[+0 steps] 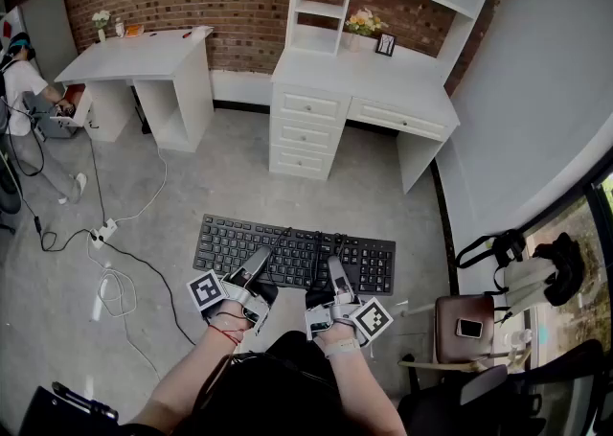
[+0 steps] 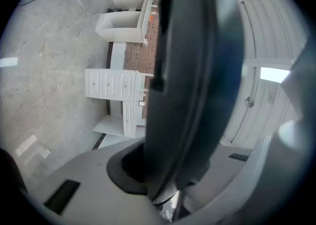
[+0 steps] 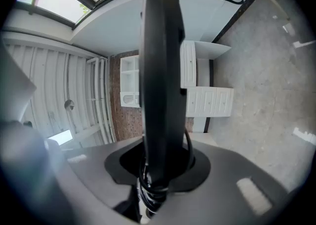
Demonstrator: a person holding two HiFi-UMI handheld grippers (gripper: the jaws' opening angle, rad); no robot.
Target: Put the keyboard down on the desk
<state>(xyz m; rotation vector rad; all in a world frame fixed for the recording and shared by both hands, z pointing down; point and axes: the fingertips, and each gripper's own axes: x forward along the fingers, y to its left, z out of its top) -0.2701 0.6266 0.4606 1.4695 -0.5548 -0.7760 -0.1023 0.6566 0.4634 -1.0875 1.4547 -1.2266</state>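
Observation:
A black keyboard (image 1: pixel 287 247) is held level in the air over the grey floor, keys up, with its near long edge in both grippers. My left gripper (image 1: pixel 257 260) is shut on the near left part, and my right gripper (image 1: pixel 335 266) is shut on the near right part. In the left gripper view the keyboard (image 2: pixel 187 70) stands edge-on between the grey fingers (image 2: pixel 74 179). It is also edge-on in the right gripper view, where the keyboard (image 3: pixel 158 70) has its coiled black cable (image 3: pixel 148 189) bunched at the jaws. The white desk (image 1: pixel 364 75) with a hutch stands ahead against the brick wall.
A second white desk (image 1: pixel 134 56) stands at the back left, with a person (image 1: pixel 19 75) beside it. A power strip (image 1: pixel 103 231) and loose cables lie on the floor to the left. A brown stool with a phone (image 1: pixel 467 326) and a bag (image 1: pixel 517 266) are at the right.

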